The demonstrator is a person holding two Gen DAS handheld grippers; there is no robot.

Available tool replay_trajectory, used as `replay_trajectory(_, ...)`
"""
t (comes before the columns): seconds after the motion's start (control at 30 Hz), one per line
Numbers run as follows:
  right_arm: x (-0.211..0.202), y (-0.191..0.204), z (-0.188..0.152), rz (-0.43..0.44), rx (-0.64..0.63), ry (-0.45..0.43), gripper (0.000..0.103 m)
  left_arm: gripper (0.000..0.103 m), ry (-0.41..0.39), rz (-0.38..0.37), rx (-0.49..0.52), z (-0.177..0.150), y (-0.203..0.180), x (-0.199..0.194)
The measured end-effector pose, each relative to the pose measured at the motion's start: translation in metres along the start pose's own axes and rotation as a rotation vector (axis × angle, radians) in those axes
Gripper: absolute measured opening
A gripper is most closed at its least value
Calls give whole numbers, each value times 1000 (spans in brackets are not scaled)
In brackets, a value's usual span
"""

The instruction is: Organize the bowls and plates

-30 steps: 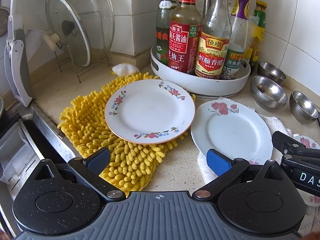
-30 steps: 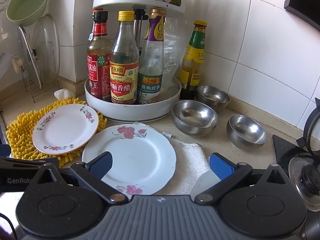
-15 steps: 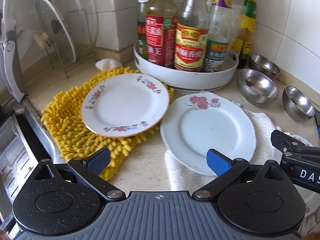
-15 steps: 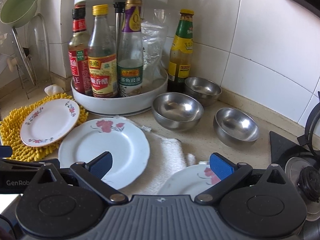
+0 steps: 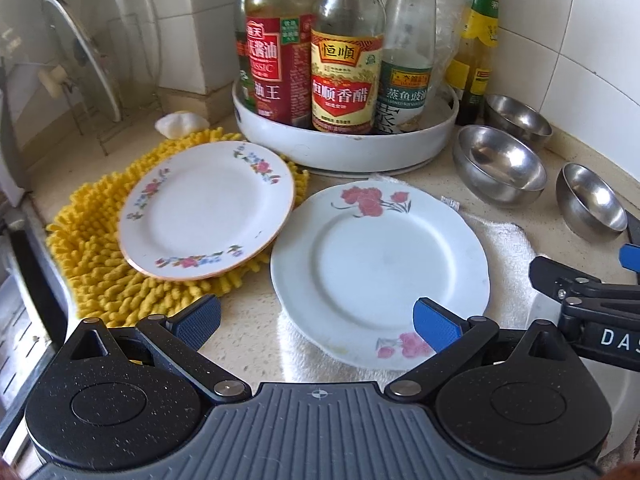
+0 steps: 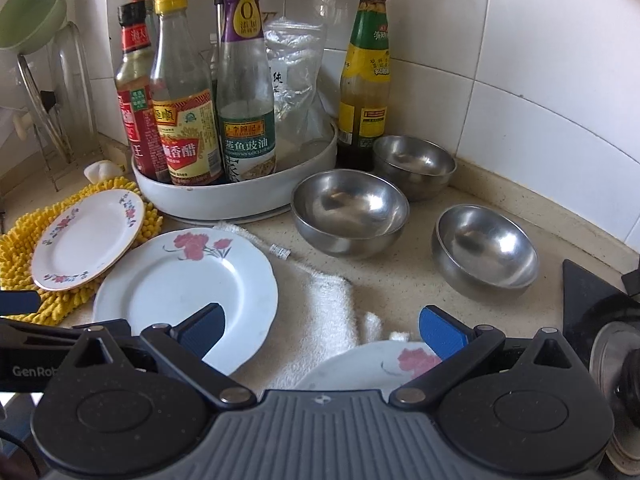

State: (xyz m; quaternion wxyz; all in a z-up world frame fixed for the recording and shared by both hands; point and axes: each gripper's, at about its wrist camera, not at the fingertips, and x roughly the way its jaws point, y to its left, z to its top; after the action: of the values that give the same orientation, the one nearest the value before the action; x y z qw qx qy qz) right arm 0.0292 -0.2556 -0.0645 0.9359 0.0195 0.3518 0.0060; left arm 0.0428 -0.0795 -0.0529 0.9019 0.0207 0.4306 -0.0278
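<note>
At the bottom of the left wrist view, the left gripper (image 5: 316,322) hangs above the counter (image 5: 248,332) with its blue-padded fingers spread wide and nothing between them; its right fingertip sits over the near rim of the large rose plate (image 5: 380,268), which fills the centre of the frame and lies partly on a white towel (image 5: 508,248). Left of centre, the small floral plate (image 5: 206,210) rests on a yellow chenille mat (image 5: 92,252), its right edge just beside the large plate. In the upper middle stands a white turntable tray (image 5: 344,148) holding sauce bottles (image 5: 346,64). At the right of the frame are three steel bowls (image 5: 500,172), apart from one another on the counter. In the right wrist view, the right gripper (image 6: 322,330) occupies the bottom of the frame, its fingers likewise wide apart and empty. Between and below its fingertips, at bottom centre, shows the rim of a third plate (image 6: 372,364) with a pink flower, lying on the towel. The large rose plate appears at lower left there, the small one at far left on the mat, and the bowls from centre to right. A glass lid (image 5: 92,56) leans in a wire rack at the upper left of the left wrist view.
</note>
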Motion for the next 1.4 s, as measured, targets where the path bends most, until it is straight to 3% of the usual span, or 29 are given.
replay_trajectory(0.17,21,2,14,-9,-16,25,103,103,26,-78,16,11,9,19)
replay_trajectory(0.33,49,12,25,36,-26,93,102,101,76,-158,41,14,18,38)
replay_trajectory(0.53,78,15,23,184,13,205,82,97,126,-269,31,15,24,54)
replay_trajectory(0.7,96,15,20,259,22,290,77,97,147,-265,32,18,23,63)
replay_trajectory(0.87,101,22,24,320,-16,298,70,99,182,-257,48,21,17,74)
replay_trajectory(1.27,105,15,29,338,5,302,62,92,144,-177,82,28,9,80)
replay_trajectory(1.4,93,6,24,335,39,298,62,89,137,-200,86,28,10,75)
